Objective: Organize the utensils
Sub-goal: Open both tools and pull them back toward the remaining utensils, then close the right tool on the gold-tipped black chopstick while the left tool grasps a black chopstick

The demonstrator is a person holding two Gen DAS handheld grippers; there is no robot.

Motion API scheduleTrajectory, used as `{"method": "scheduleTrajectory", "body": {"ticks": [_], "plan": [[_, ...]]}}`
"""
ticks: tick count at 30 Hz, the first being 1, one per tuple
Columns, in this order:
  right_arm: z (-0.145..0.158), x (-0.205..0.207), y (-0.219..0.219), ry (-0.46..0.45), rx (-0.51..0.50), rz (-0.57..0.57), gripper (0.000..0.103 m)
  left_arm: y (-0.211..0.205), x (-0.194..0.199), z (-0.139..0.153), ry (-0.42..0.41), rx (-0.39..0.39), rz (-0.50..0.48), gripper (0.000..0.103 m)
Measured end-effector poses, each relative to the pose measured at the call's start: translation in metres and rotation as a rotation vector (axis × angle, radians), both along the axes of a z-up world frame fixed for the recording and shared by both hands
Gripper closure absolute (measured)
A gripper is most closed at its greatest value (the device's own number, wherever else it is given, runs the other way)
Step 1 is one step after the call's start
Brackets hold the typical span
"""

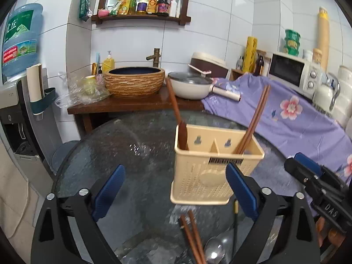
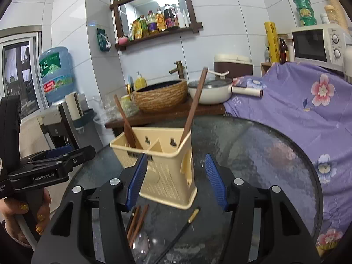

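Left wrist view: the left claw (image 1: 176, 195) gapes wide and empty before the cream utensil holder (image 1: 211, 165) on the glass bench (image 1: 132, 136); loose chopsticks (image 1: 191, 235) and a spoon (image 1: 214, 252) lie just below it. Right wrist view: the right claw (image 2: 176, 182) stands half open, holding nothing, close to the holder. I reckon the light holder could tip if either claw nudges it.

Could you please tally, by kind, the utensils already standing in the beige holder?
Wooden chopsticks: 2
Long wooden-handled utensil: 1
Total in the beige holder: 3
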State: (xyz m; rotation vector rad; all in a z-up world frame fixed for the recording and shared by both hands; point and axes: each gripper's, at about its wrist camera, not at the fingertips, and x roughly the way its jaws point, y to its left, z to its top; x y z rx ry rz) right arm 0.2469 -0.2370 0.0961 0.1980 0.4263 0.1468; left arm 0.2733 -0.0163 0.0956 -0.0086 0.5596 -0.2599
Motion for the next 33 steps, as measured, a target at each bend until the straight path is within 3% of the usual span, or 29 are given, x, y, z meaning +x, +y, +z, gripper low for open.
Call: {"method": "scheduleTrajectory", "body": {"ticks": [7, 16, 19, 24, 33], "plan": [[-0.041, -0.001, 0.000, 0.171, -0.006, -0.020, 0.047, 0.014, -0.010, -0.043, 0.089, 0.025, 0.028, 0.008], [-0.075, -0.001, 0.009, 0.303, -0.027, -0.001, 0.047, 0.020, -0.015, -0.081, 0.194, 0.077, 0.047, 0.008], [-0.083, 0.001, 0.010, 0.338, -0.033, 0.001, 0.048, 0.023, -0.014, -0.088, 0.224, 0.061, 0.036, 0.011], [-0.096, 0.008, 0.018, 0.407, -0.046, 0.026, 0.057, 0.024, -0.011, -0.103, 0.295, 0.031, 0.017, 0.037], [-0.111, 0.011, 0.032, 0.457, -0.045, 0.095, 0.062, 0.018, -0.013, -0.119, 0.352, 0.017, -0.023, 0.057]]}}
